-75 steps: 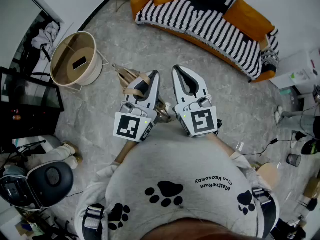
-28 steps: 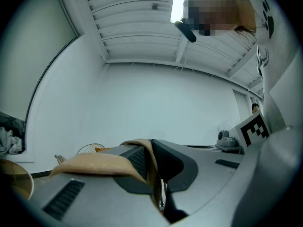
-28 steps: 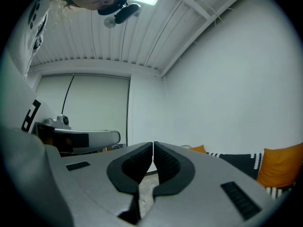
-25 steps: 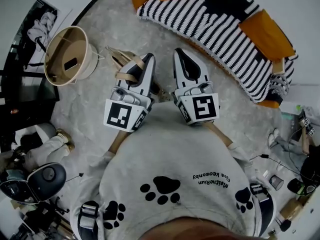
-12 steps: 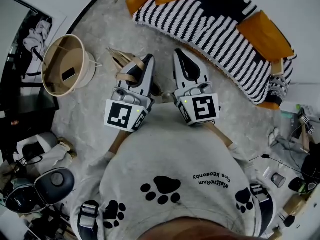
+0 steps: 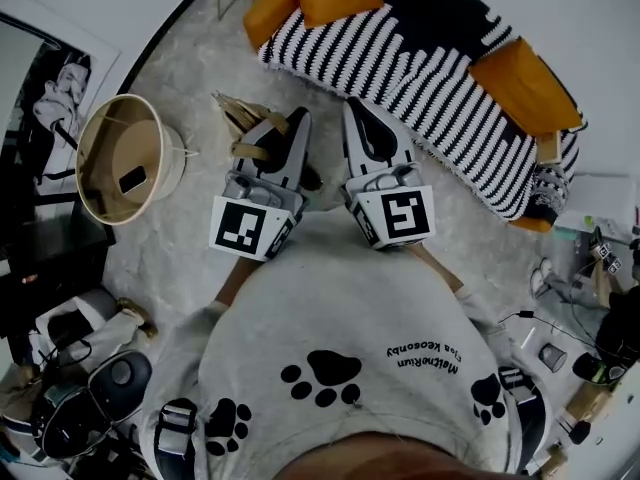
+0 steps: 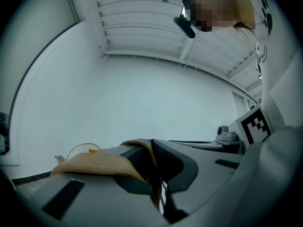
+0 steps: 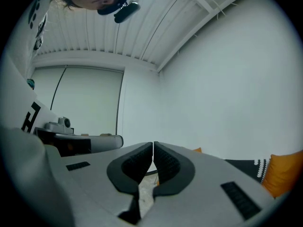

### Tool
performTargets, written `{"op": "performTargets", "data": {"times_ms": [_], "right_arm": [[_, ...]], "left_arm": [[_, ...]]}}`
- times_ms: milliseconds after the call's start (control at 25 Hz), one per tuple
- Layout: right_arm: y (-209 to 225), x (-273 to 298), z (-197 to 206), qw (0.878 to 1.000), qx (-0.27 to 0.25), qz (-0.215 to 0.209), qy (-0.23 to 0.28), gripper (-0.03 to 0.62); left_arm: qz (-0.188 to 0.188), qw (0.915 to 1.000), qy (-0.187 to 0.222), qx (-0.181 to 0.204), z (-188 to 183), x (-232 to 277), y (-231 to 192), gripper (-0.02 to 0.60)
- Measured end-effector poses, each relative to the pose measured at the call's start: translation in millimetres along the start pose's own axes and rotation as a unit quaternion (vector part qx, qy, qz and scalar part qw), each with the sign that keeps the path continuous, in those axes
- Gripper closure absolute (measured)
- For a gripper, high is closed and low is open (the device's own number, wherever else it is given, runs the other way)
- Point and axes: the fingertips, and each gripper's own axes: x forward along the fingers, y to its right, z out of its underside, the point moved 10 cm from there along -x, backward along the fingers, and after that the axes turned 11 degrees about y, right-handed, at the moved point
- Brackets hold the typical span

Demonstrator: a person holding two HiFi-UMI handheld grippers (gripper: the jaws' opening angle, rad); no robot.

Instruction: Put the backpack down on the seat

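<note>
- Both the left gripper (image 6: 290,123) and the right gripper (image 6: 358,108) have come closer to the striped sofa (image 6: 420,58) than a second ago.
- Left gripper: jaws clamped tight on the backpack's tan strap (image 7: 94,162).
- Right gripper: jaws pressed together, nothing between them.
- The backpack (image 6: 240,116) hangs under the left gripper above the floor, just short of the sofa's front edge.
- A round basket (image 6: 125,158) stands on the floor, well off to the left.
</note>
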Motion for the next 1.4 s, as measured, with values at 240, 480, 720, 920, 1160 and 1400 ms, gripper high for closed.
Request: {"op": "performTargets", "data": {"times_ms": [240, 480, 720, 920, 1160, 1400], "right_arm": [[14.8, 55.7, 9.3, 0.999, -0.010, 0.034, -0.008, 0.560], [20.0, 87.5, 20.7, 0.998, -0.020, 0.067, -0.006, 0.560], [26.3, 101.5, 26.9, 0.996, -0.030, 0.082, -0.005, 0.560], [31.8, 108.4, 31.3, 0.996, -0.025, 0.085, -0.011, 0.560], [37.0, 126.3, 36.2, 0.997, -0.017, 0.077, -0.014, 0.560], [52.7, 154.5, 46.3, 0.998, -0.012, 0.058, -0.014, 0.560]], "left_arm": [[0.032, 0.9995, -0.002, 0.001, 4.2, 48.5, -56.7, 0.561], [0.060, 0.9981, 0.004, -0.015, 11.4, 76.8, -92.3, 0.561], [0.085, 0.9962, -0.008, -0.017, 23.6, 91.2, -109.7, 0.561], [0.092, 0.9953, -0.016, -0.024, 28.6, 97.3, -115.9, 0.561], [0.096, 0.9948, -0.029, -0.016, 30.9, 106.9, -126.0, 0.562], [0.073, 0.9965, -0.009, -0.039, 34.5, 128.2, -137.4, 0.561]]}}
